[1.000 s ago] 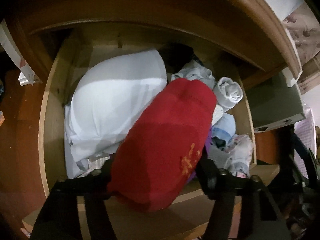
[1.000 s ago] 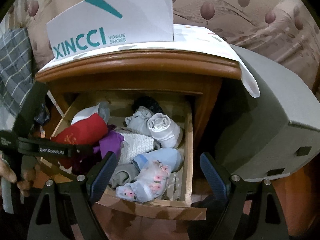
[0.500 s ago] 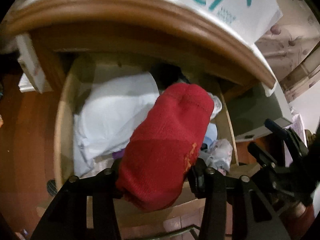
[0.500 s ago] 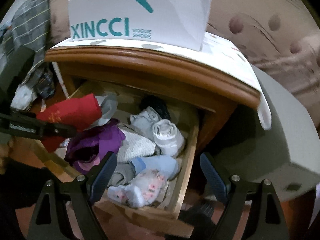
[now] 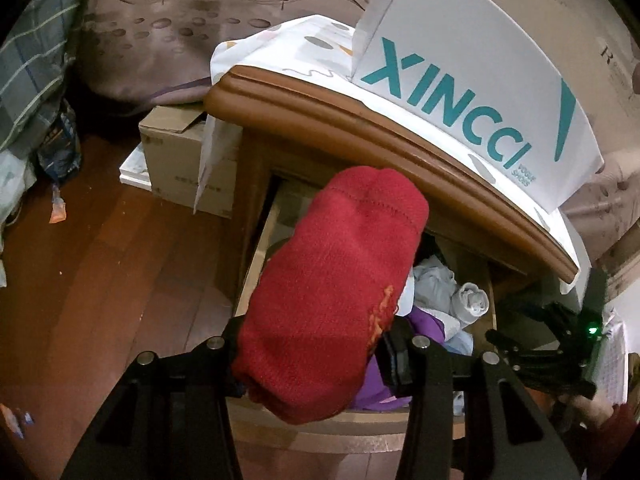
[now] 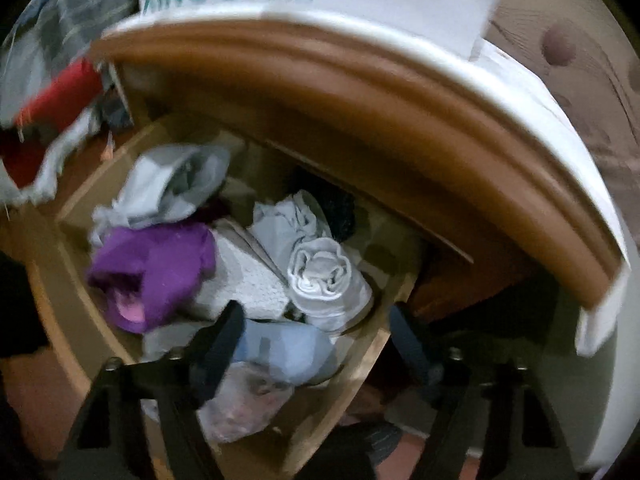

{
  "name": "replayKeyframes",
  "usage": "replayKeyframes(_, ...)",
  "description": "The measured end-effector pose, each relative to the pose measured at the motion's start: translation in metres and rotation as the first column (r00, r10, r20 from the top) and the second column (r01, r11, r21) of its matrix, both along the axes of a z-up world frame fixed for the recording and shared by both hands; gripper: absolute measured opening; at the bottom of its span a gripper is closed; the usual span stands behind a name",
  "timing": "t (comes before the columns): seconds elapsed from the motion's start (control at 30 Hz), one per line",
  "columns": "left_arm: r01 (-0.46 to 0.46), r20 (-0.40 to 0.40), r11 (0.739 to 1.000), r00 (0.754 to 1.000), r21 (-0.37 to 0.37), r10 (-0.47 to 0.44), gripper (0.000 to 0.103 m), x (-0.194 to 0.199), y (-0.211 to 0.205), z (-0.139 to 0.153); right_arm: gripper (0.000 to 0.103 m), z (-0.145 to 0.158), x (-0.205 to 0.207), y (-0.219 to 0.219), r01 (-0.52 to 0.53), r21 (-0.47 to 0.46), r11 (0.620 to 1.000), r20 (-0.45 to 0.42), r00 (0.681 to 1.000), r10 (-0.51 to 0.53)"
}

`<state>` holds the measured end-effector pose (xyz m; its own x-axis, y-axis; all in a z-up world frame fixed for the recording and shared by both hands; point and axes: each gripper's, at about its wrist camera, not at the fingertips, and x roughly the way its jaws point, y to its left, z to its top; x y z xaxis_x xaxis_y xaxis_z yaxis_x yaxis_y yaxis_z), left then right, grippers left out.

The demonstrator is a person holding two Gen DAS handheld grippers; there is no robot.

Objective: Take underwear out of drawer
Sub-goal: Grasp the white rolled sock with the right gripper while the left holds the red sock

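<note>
Left claw (image 5: 316, 344): clamped on a red knit garment (image 5: 336, 292), which is held up above the open drawer (image 5: 252, 264) of the wooden nightstand (image 5: 360, 120). Right claw (image 6: 316, 340): jaws apart, just been closing, nothing gripped; poised over the drawer's right side, above a pale blue bundle (image 6: 288, 352) and a rolled grey piece (image 6: 324, 276). A purple garment (image 6: 156, 268) is seen lying at the drawer's left. View blurred.

Red knitted cloth (image 5: 336, 304), ribbed and matt, with orange stitching. Glossy varnished wood on the nightstand top (image 5: 360, 120); paler, unvarnished wood on the drawer wall (image 5: 252, 264). Smooth white card on the shoebox (image 5: 472, 92). Polished dark floorboards (image 5: 120, 272). Soft purple fabric (image 6: 160, 268); rolled grey jersey (image 6: 324, 276). Matt black plastic on the gripper frames.
</note>
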<state>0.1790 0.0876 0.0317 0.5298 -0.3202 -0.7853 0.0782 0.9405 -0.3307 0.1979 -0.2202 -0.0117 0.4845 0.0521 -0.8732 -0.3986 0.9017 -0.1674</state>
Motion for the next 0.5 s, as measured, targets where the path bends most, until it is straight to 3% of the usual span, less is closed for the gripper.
replayKeyframes(0.33, 0.025, -0.008, 1.000, 1.000, 0.008, -0.025, 0.044, -0.004, -0.003, -0.002, 0.070, -0.044, 0.027, 0.006, -0.125, -0.167, 0.978, -0.046, 0.992, 0.119)
replayKeyframes(0.5, 0.029, -0.017, 0.999, 0.999, -0.016, -0.030, 0.044, -0.005, -0.001, -0.003, 0.070, -0.052, 0.028, 0.017, -0.207, -0.252, 0.945, 0.010, 0.976, 0.217)
